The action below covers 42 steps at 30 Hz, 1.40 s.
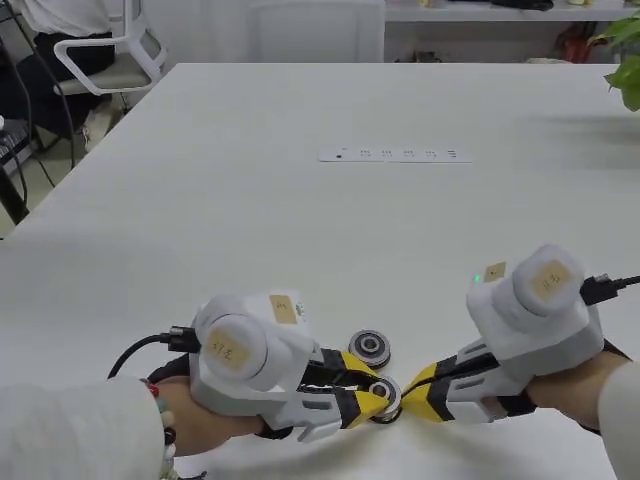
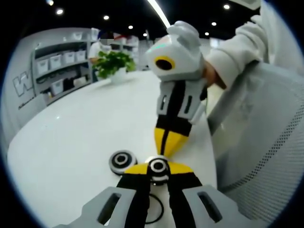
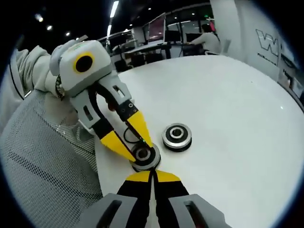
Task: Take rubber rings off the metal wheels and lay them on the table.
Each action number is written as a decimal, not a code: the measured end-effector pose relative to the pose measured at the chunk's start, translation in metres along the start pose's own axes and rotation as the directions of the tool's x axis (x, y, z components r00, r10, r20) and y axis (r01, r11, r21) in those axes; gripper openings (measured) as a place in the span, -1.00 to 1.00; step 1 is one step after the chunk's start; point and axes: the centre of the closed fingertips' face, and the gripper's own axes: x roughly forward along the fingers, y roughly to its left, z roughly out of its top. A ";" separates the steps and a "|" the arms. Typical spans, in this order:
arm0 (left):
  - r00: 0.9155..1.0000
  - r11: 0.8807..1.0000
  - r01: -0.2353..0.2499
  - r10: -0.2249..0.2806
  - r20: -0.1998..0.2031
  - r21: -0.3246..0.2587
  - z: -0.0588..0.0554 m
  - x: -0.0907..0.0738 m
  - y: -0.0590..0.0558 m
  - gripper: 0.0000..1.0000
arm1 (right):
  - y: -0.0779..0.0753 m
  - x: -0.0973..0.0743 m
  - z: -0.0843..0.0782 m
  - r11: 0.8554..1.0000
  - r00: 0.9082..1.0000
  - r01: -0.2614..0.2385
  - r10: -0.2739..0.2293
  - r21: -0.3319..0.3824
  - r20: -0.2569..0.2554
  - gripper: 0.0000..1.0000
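Left tongs (image 2: pixel 158 170): clenched on a metal wheel (image 2: pixel 158 166).
Right tongs (image 3: pixel 152 176): pinched together at its rim.
Done: one rubber ring (image 2: pixel 162 209), apparently loose on desk (image 1: pixel 300 200).
Left: this wheel, second wheel (image 1: pixel 370 346).

On the table (image 1: pixel 300 230), the near wheel (image 1: pixel 386 392) lies by the front edge, a second wheel (image 1: pixel 370 346) just behind it.

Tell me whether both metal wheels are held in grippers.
No, the left gripper clamps the near wheel, while the second wheel lies free on the table.

White table (image 1: pixel 300 230), office chair (image 1: pixel 105 55), shelving (image 2: pixel 57 66), potted plant (image 1: pixel 625 60).
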 end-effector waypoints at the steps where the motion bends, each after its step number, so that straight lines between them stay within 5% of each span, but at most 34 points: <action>1: 1.000 1.000 0.000 0.000 0.000 0.000 0.000 0.000 0.000 -0.73 | 0.000 -0.001 -0.001 0.998 1.000 -0.006 0.006 0.066 -0.002 -1.00; 5: 1.000 1.000 0.002 -0.002 0.000 0.000 0.000 0.000 0.000 -0.73 | -0.002 -0.003 0.001 0.980 1.000 -0.027 0.025 0.199 0.015 -1.00; 6: 1.000 1.000 0.002 -0.002 0.001 0.001 0.000 0.000 0.000 -0.73 | -0.001 -0.003 0.000 0.965 0.999 -0.040 0.038 0.259 0.015 -1.00; 9: 1.000 1.000 0.003 -0.003 0.001 0.001 0.000 0.000 0.000 -0.73 | -0.003 -0.004 0.000 0.954 0.998 -0.055 0.047 0.295 0.034 -1.00; 17: 1.000 1.000 0.003 -0.003 0.000 0.004 0.000 0.000 0.000 -0.73 | 0.001 -0.009 0.009 0.880 0.988 -0.139 0.095 0.455 0.119 -1.00; 20: 1.000 1.000 0.003 -0.003 0.000 0.004 0.000 -0.001 0.000 -0.73 | -0.002 -0.008 0.007 0.888 0.991 -0.126 0.088 0.441 0.104 -1.00; 27: 1.000 1.000 0.003 -0.003 -0.001 0.004 0.000 0.000 0.000 -0.73 | 0.004 -0.010 0.010 0.866 0.986 -0.155 0.102 0.476 0.136 -1.00; 42: 1.000 1.000 0.004 -0.004 0.000 0.003 0.001 -0.001 0.000 -0.73 | 0.011 -0.009 0.017 0.877 0.983 -0.166 0.109 0.452 0.149 -1.00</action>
